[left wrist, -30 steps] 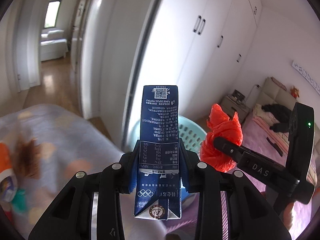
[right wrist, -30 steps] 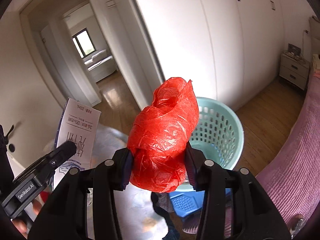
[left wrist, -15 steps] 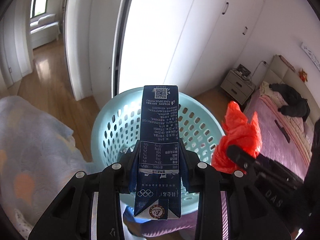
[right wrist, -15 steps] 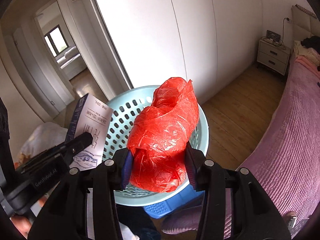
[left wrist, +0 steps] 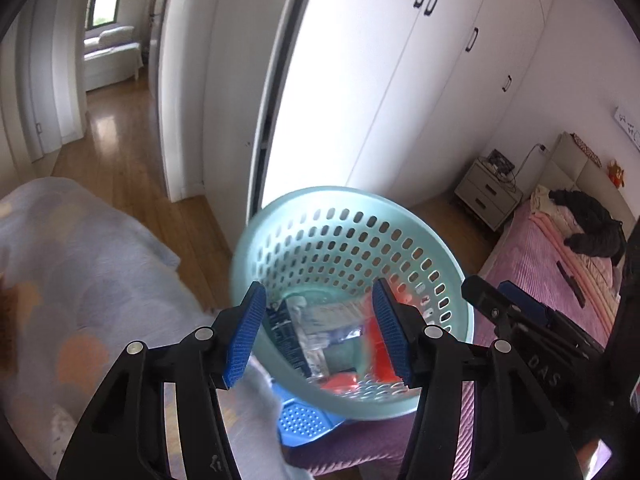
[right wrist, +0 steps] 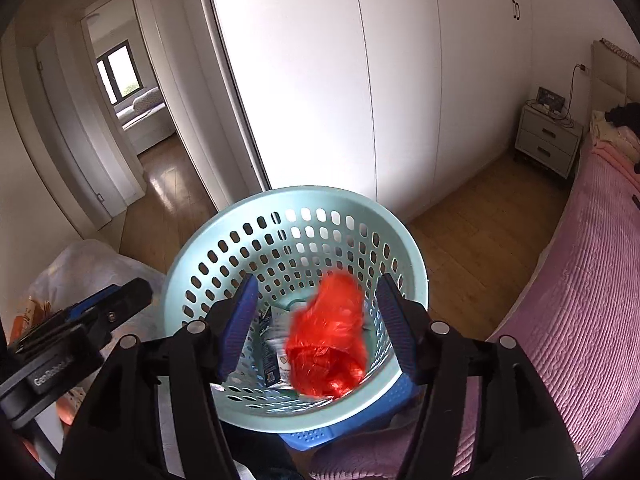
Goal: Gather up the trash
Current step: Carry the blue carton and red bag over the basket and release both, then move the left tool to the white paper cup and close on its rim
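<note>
A teal perforated basket (left wrist: 320, 196) (right wrist: 296, 196) sits just below both grippers. My left gripper (left wrist: 320, 332) hangs over it with its jaws opening and nothing pressed between the blue pads. The dark blue drink carton (left wrist: 288, 332) (right wrist: 270, 352) lies at the bottom of the basket. My right gripper (right wrist: 318, 320) is over the basket too, its jaws opening. The red plastic bag (right wrist: 328, 344) (left wrist: 376, 348) is blurred inside the basket, free of the pads. Each gripper also shows at the edge of the other's view, the right gripper (left wrist: 500, 312) and the left gripper (right wrist: 100, 312).
The basket rests on a blue plastic stool (left wrist: 304, 420). A pink bed (right wrist: 580, 300) runs along the right with a nightstand (right wrist: 548, 140) beyond it. White wardrobe doors (right wrist: 320, 80) stand behind. A pale blanket-covered surface (left wrist: 80, 280) lies at the left.
Both grippers have come down over the basket and their jaws have spread. The carton has left the left gripper and the red bag the right; both are now in the basket.
</note>
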